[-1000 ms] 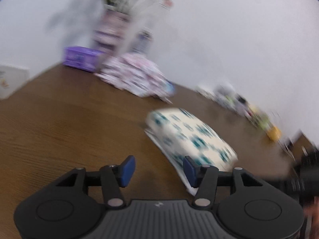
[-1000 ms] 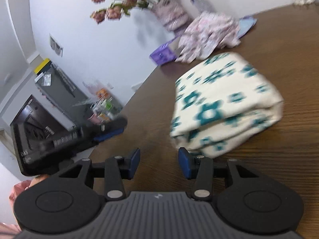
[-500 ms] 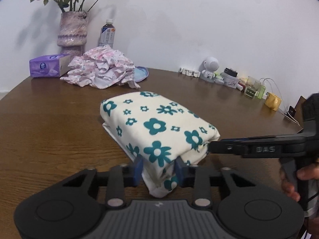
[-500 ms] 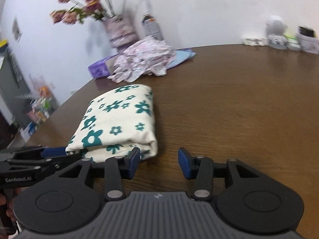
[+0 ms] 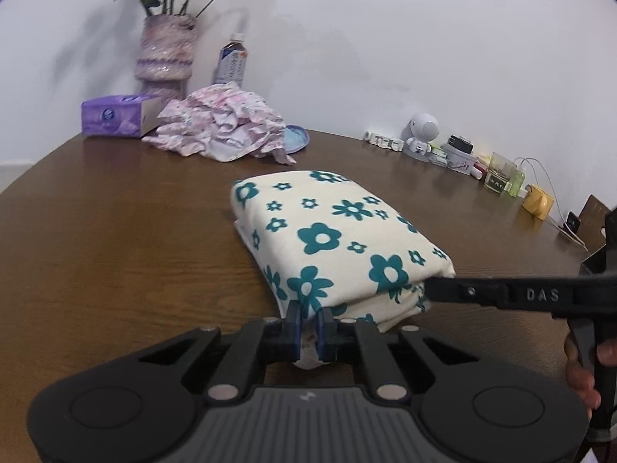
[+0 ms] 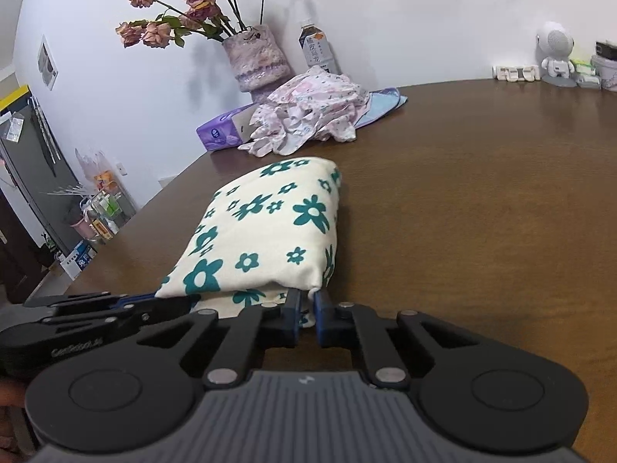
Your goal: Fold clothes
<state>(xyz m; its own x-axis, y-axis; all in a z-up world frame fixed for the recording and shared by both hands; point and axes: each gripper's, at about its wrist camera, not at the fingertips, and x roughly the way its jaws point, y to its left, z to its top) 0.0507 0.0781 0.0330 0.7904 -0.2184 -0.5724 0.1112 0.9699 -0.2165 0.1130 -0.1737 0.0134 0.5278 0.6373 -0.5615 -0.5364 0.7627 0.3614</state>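
Brown wooden table [image 5: 115, 239] is carrying background clutter. At 11 o'clock, a purple knitted vase [image 5: 166, 54] of dried roses [image 6: 181, 7] is standing against the white wall, a purple tissue box [image 5: 115, 115] lying just beside it. A bottled tea [image 5: 233, 61] is standing behind. At 2 o'clock, a white robot figurine [image 5: 422, 135] and a yellow mug [image 5: 538, 200] are sitting near the wall.

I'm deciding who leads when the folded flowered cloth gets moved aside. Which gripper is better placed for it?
Neither clearly. The left gripper and the right gripper are each shut on a near corner of the flowered cloth, so a two-handed carry looks likeliest.
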